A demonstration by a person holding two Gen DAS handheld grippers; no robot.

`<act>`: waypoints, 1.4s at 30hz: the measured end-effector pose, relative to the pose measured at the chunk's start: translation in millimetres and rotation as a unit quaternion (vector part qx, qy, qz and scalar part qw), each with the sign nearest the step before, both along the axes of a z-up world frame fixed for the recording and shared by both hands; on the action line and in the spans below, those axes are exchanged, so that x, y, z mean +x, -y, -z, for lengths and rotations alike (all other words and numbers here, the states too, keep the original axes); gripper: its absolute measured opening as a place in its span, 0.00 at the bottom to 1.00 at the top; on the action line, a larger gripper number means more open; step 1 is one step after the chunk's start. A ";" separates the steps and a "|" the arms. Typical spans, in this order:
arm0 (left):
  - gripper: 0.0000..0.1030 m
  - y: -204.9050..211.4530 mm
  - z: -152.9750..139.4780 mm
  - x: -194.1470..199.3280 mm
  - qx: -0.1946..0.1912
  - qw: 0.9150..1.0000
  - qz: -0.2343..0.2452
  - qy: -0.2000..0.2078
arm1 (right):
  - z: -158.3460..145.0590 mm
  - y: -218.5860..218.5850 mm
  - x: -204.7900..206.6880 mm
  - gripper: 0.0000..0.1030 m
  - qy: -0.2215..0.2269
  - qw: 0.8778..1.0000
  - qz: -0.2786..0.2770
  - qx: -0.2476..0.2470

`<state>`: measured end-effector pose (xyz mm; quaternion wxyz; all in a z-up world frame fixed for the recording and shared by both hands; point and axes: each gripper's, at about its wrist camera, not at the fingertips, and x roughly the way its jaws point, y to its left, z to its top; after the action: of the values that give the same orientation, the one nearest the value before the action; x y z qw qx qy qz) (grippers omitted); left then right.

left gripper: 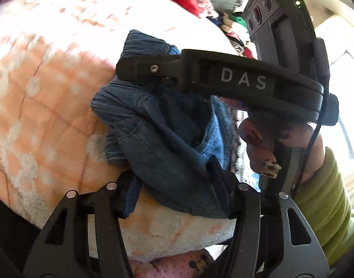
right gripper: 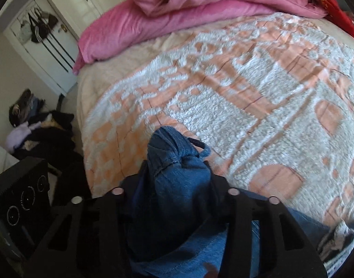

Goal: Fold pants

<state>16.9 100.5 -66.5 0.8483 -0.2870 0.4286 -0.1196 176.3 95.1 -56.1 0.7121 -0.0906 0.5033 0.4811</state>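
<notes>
Left wrist view: left gripper (left gripper: 177,185) pinches bunched denim of the pants (left gripper: 163,134); right gripper (right gripper: 174,183) likewise clamps a wad of them, both held just above the bed (right gripper: 223,106). Pink pillows (right gripper: 177,18) lie far. Denim looks soft, fairly heavy, floppy but not slippery; I'd judge the elastic waistband (left gripper: 144,44) the surest hold.

Pants (right gripper: 177,176): bunched on the blanket (right gripper: 246,88), near its front edge.
Pillows (right gripper: 177,16): stacked behind, at the bed's head.
Clothes heap (right gripper: 38,136): on the floor, left of the bed.
Door (right gripper: 45,39): behind the heap.
</notes>
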 end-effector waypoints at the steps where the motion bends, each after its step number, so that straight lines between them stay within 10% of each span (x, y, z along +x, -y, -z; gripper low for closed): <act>1: 0.45 3.4 -3.6 -0.5 0.005 1.000 0.005 0.006 | -4.3 6.9 0.7 0.41 -0.004 1.000 0.005 0.012; 18: 0.45 92.0 -56.7 14.1 0.046 0.991 0.111 0.063 | -75.7 156.5 -1.2 0.45 0.002 0.986 0.094 0.140; 21: 0.45 116.3 -56.7 14.8 0.051 0.986 0.147 0.064 | -80.1 185.2 -6.2 0.55 0.007 0.981 0.110 0.159; 23: 0.45 129.8 -55.8 15.6 0.054 0.981 0.174 0.062 | -79.6 209.5 -10.2 0.83 0.011 0.977 0.134 0.166; 28: 0.45 147.8 -45.8 15.9 0.068 0.972 0.218 0.053 | -63.8 271.8 -14.5 0.84 0.003 0.962 0.220 0.161; 35: 0.45 125.4 -56.0 5.8 0.119 0.978 0.157 0.063 | -38.1 283.0 -29.3 0.94 0.004 0.962 0.254 0.101; 40: 0.44 131.9 -37.9 25.9 0.156 0.976 0.150 0.037 | -13.3 261.1 -29.1 0.91 0.016 0.966 0.257 0.008; 41: 0.44 133.1 -34.1 25.5 0.157 0.975 0.153 0.031 | -8.8 258.4 -30.0 0.59 0.010 0.968 0.251 0.010; 42: 0.44 136.8 -30.0 24.9 0.164 0.974 0.156 0.028 | -7.2 256.8 -31.9 0.49 0.004 0.970 0.243 0.018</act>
<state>41.8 -36.4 -36.4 0.8663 -0.0698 0.4581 -0.1866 144.4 -161.7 -48.8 0.8111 0.0455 0.4986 0.3024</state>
